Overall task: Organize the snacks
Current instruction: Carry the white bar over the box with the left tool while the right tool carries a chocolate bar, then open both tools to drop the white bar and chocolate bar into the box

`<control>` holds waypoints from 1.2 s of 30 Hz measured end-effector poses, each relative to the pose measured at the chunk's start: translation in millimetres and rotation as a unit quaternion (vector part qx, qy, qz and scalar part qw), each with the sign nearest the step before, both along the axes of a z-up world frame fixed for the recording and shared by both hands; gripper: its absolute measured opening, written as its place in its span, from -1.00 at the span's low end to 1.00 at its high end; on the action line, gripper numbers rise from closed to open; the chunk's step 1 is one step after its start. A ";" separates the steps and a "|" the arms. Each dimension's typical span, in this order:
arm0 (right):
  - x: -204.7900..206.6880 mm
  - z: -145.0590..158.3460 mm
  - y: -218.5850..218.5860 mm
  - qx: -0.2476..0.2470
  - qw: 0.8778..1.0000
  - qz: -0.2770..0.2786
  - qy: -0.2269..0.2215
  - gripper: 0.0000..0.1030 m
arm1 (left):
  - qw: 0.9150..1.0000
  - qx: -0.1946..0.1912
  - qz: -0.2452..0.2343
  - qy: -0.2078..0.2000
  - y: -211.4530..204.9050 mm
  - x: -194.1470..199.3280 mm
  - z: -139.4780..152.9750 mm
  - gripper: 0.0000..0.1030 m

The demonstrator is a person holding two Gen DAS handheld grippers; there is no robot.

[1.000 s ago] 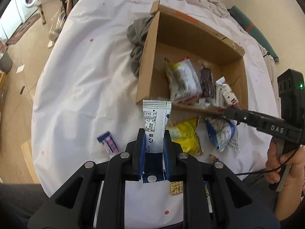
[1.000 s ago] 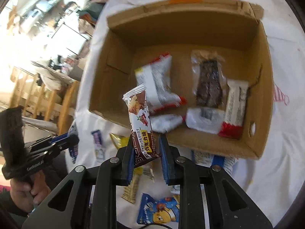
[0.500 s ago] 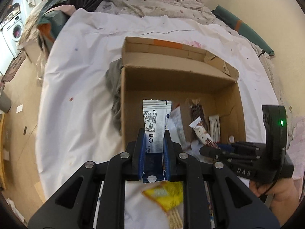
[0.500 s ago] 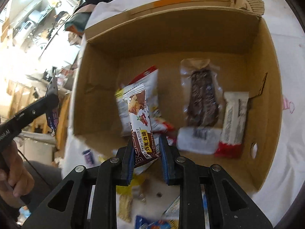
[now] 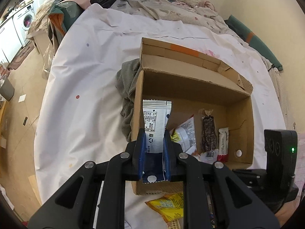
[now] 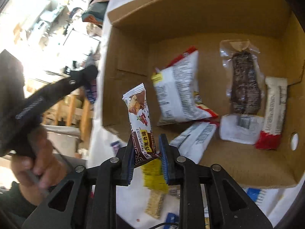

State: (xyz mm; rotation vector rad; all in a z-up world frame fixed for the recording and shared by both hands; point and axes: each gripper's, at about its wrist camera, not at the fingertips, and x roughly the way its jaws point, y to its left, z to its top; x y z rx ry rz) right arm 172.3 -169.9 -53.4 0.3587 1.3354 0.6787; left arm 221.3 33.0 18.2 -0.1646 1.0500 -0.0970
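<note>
Upright white sachet [image 5: 155,123], printed back showing

The brown snack bar [image 6: 141,123] bears yellow-boxed characters "巧克力味" at its 6 o'clock end; the white packet [image 5: 154,126] shows a recycling mark.

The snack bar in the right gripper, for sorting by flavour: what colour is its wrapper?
Brown and white, with a yellow label patch; the right wrist view shows the snack bar best.
</note>
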 end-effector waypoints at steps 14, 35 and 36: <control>6.4 25.1 -9.6 0.044 0.998 -0.032 -0.026 -0.51 | 1.000 0.024 -0.009 -0.016 -12.8 -3.5 -2.3 -0.72; 26.9 7.2 -41.2 -0.124 0.983 -0.128 -0.046 -0.51 | 0.999 0.012 -0.045 -0.004 -26.3 0.0 -17.1 -0.72; 27.1 13.6 -45.6 -0.113 0.982 -0.144 -0.055 -0.51 | 0.999 0.005 -0.044 0.004 -25.7 0.9 -20.7 -0.72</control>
